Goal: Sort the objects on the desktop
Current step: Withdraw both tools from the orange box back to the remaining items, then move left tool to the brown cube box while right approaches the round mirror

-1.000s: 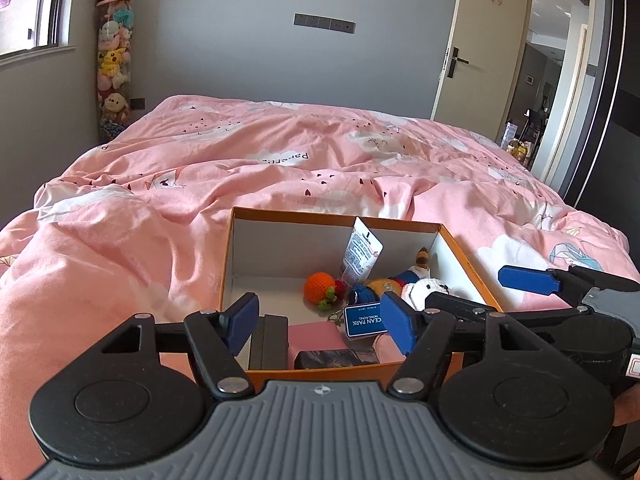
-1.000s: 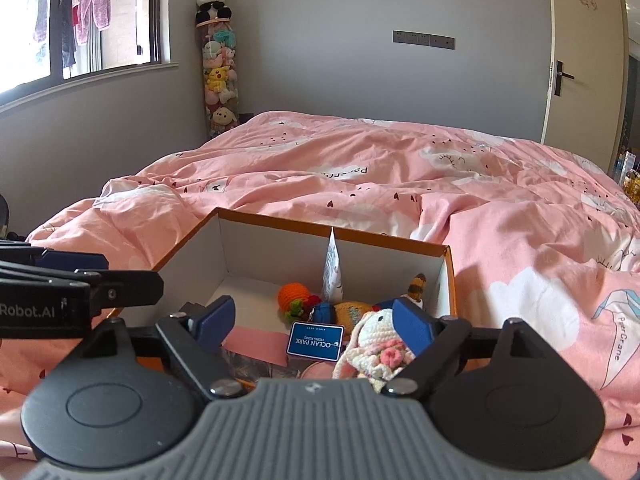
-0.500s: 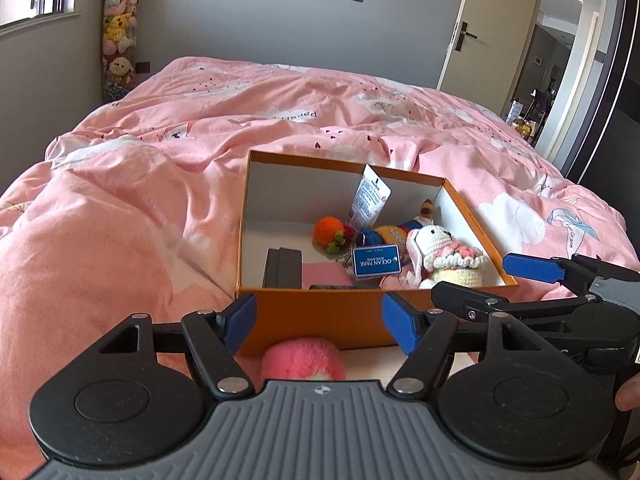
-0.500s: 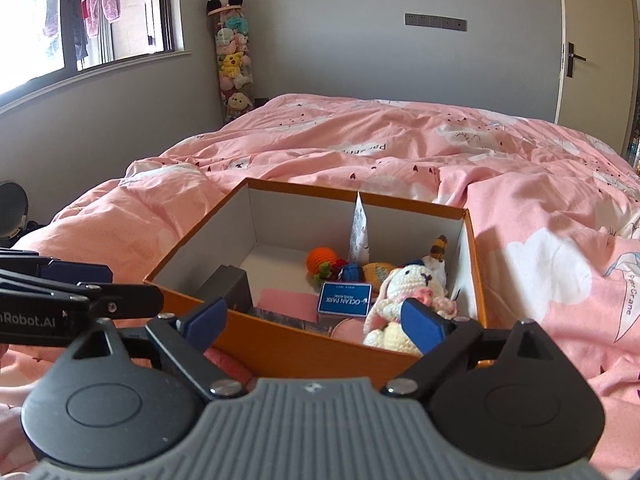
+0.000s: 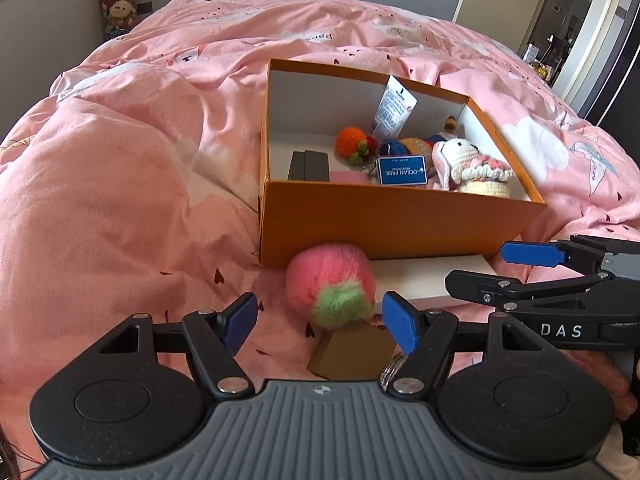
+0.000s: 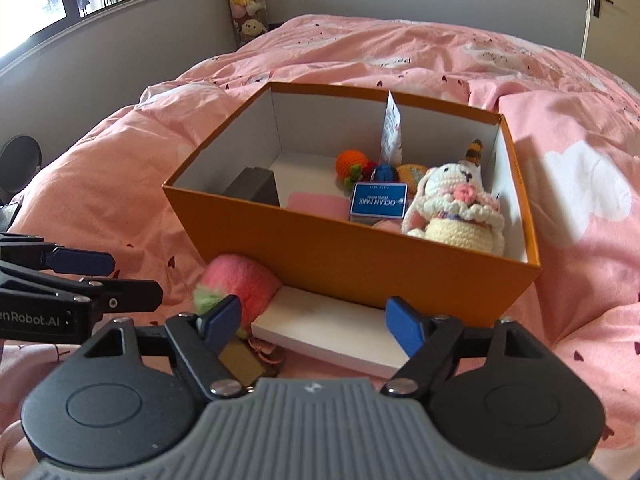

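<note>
Left wrist view: the left gripper (image 5: 320,320) hovers with its jaws spread wide and empty, the pink plush ball (image 5: 330,282) lying between and just beyond its blue pads, untouched. That ball rests on the bed (image 5: 120,200) against the front wall of the orange box (image 5: 400,216), with a white flat box (image 5: 428,278) beside it and a small brown card (image 5: 352,350) nearer the camera. The right gripper (image 6: 312,320) has its jaws closing, yet nothing is pinched; it hangs over the white flat box. Inside the orange box, a blue tag (image 6: 379,199) reads "OCEAN PARK", next to a crocheted bunny (image 6: 456,208). The right gripper's body shows "DAS"; the left's shows "enRobot.AI".
</note>
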A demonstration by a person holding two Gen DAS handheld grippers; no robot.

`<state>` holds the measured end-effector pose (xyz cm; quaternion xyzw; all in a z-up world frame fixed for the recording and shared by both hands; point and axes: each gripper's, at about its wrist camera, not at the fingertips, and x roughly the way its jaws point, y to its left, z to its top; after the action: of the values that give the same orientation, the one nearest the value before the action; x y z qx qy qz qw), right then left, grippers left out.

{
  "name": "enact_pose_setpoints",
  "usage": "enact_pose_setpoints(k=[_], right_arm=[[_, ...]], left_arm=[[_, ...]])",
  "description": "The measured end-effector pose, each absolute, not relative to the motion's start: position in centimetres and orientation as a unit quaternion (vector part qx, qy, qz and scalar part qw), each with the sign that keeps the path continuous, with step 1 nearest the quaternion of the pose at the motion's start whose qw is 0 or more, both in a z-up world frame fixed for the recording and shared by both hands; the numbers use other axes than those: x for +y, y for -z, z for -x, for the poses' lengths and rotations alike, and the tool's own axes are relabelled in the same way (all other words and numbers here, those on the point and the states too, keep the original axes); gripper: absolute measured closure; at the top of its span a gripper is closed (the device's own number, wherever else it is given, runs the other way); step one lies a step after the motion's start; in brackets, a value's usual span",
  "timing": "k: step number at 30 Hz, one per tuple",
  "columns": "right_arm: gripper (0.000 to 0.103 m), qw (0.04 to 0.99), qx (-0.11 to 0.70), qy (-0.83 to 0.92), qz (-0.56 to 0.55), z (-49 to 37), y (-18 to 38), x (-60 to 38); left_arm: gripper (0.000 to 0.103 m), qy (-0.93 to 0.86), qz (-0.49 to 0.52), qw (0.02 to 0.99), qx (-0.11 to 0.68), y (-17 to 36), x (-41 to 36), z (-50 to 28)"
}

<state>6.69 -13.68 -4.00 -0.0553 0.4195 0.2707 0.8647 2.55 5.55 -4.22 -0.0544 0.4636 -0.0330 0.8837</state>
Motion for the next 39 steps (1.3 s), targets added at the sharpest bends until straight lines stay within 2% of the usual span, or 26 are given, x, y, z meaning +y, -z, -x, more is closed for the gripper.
enact_pose_setpoints(k=[8, 15, 19, 24, 30, 39], right_arm=[[0.045, 0.830, 0.488, -0.267, 0.042, -7.4, 6.4, -13.3], [0.047, 0.808, 0.512, -0.286, 0.050, -7.6, 7.5, -12.4], [0.053, 0.772, 0.560, -0.298, 0.039, -8.3, 9.4, -12.1], [0.052, 0.730, 0.613, -0.301, 0.004, -9.1, 11.9, -12.5], [0.037, 0.699, 0.636, -0.326, -0.005, -9.1, 13.5, -12.1], [0.036, 0.674, 0.658, -0.334, -0.017, -9.7, 16.0, -11.7]], left_arm=[[0.021, 0.049, 0.030, 0.870, 0.490, 5.4, 6.3, -1.8], [0.022, 0.061, 0.029, 0.861, 0.503, 6.8, 6.6, -2.0], [0.023, 0.078, 0.033, 0.848, 0.523, 7.7, 5.9, -2.2], [0.024, 0.086, 0.016, 0.842, 0.533, 8.5, 5.0, -2.0], [0.024, 0.089, 0.003, 0.841, 0.534, 8.7, 4.6, -2.0], [0.024, 0.089, -0.013, 0.840, 0.535, 8.9, 4.2, -1.9]])
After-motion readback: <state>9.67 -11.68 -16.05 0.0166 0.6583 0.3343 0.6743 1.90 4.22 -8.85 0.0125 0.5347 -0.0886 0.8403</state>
